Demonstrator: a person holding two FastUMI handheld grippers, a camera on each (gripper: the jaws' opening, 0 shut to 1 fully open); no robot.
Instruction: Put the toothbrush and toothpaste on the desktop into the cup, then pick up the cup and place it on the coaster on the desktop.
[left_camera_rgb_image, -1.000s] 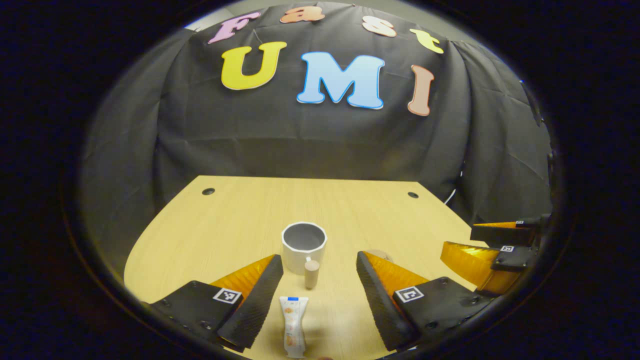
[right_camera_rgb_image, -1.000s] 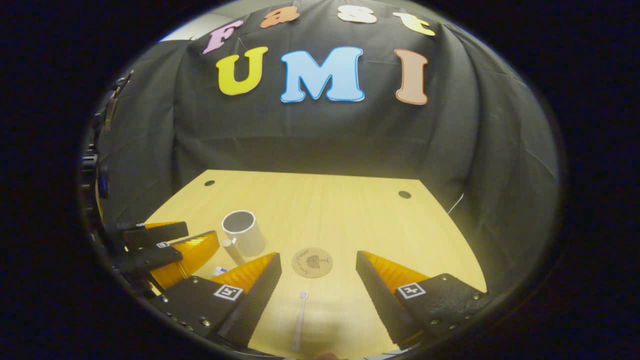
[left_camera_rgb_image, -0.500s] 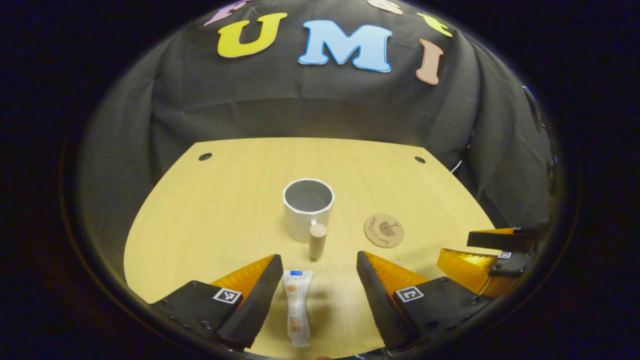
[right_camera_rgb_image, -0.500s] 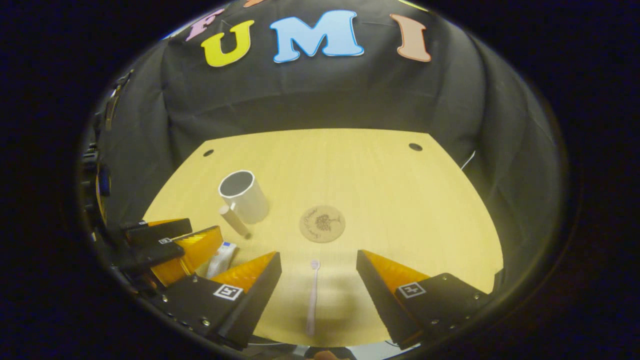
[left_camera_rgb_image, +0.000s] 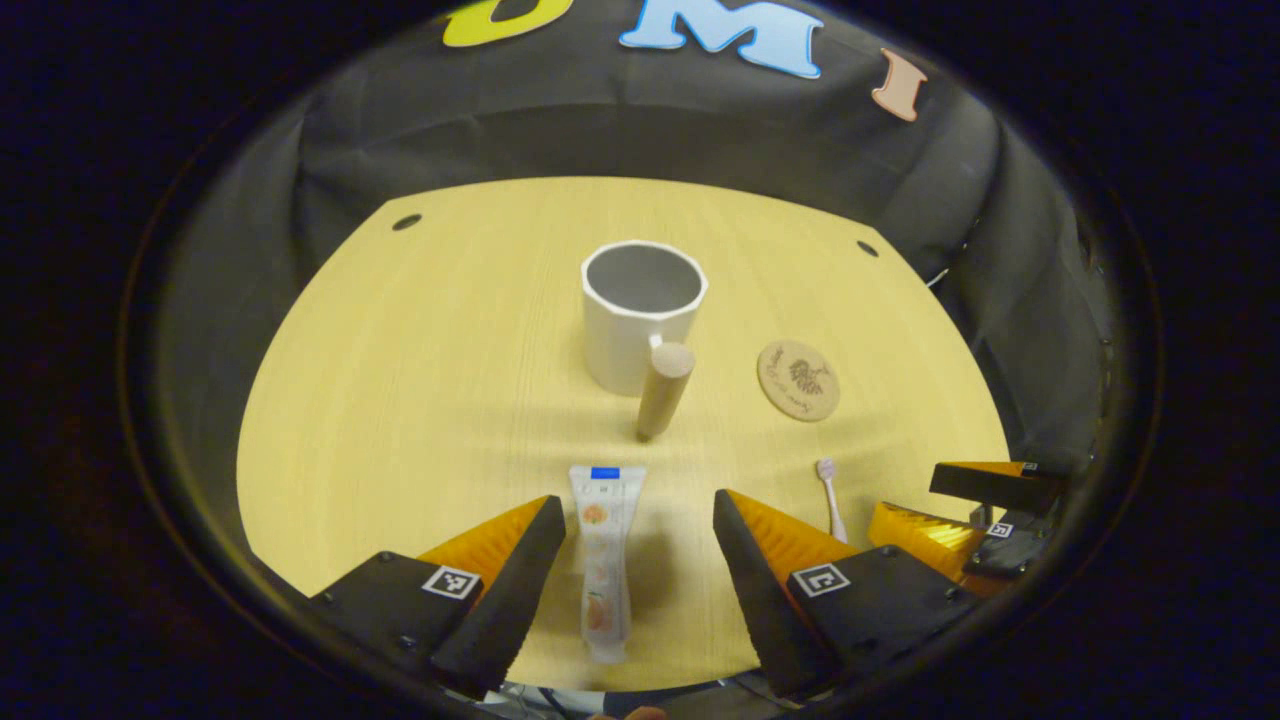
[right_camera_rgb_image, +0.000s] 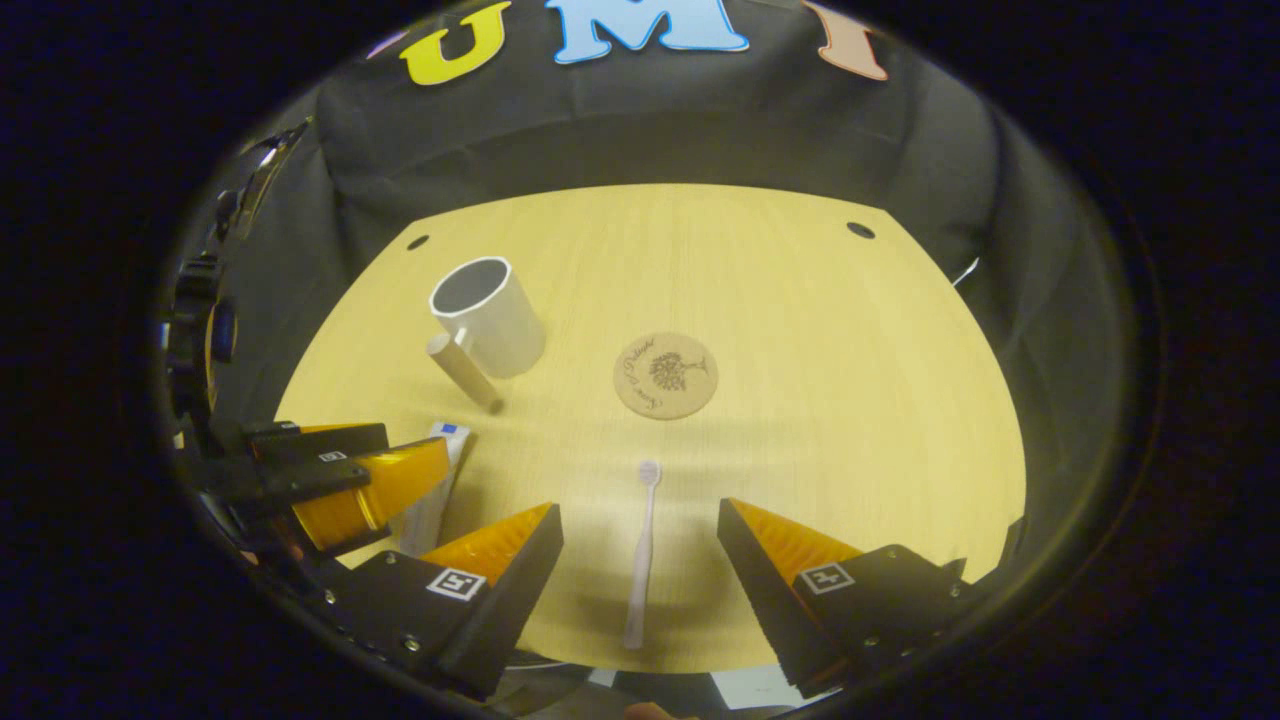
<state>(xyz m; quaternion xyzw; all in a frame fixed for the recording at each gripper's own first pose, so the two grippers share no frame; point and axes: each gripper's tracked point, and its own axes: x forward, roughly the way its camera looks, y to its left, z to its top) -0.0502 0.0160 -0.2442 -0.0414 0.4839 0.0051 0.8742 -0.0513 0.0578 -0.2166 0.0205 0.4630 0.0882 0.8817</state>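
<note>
1. Left gripper (left_camera_rgb_image: 638, 520): its two fingers are spread wide and hold nothing. It hangs above the near edge of the table (left_camera_rgb_image: 400, 400), with the toothpaste (left_camera_rgb_image: 606, 560) lying flat in the gap between the fingers — neither finger touches the tube.
2. Toothpaste: the tube lies lengthwise, blue-marked end toward the cup (left_camera_rgb_image: 640, 315), other end toward the near table edge. In the right gripper view the tube (right_camera_rgb_image: 432, 490) shows partly behind the left gripper's orange finger.
3. Right gripper (right_camera_rgb_image: 640, 530): fingers spread wide, nothing held. The toothbrush (right_camera_rgb_image: 640, 560) lies flat on the table between them, untouched, its head pointing toward the coaster (right_camera_rgb_image: 665, 375).
4. Cup: white, upright and open at the top, standing near the middle of the table. Nothing shows inside it. Its wooden handle (left_camera_rgb_image: 663, 390) points toward the near edge, just beyond the toothpaste.
5. Coaster: round and brown with a dark print — flat on the table, to the right of the cup and apart from it in both views, with nothing on it.
6. In the left gripper view, the toothbrush (left_camera_rgb_image: 828, 495) lies just beside the right finger, and the right gripper (left_camera_rgb_image: 985, 510) shows at the right edge.
</note>
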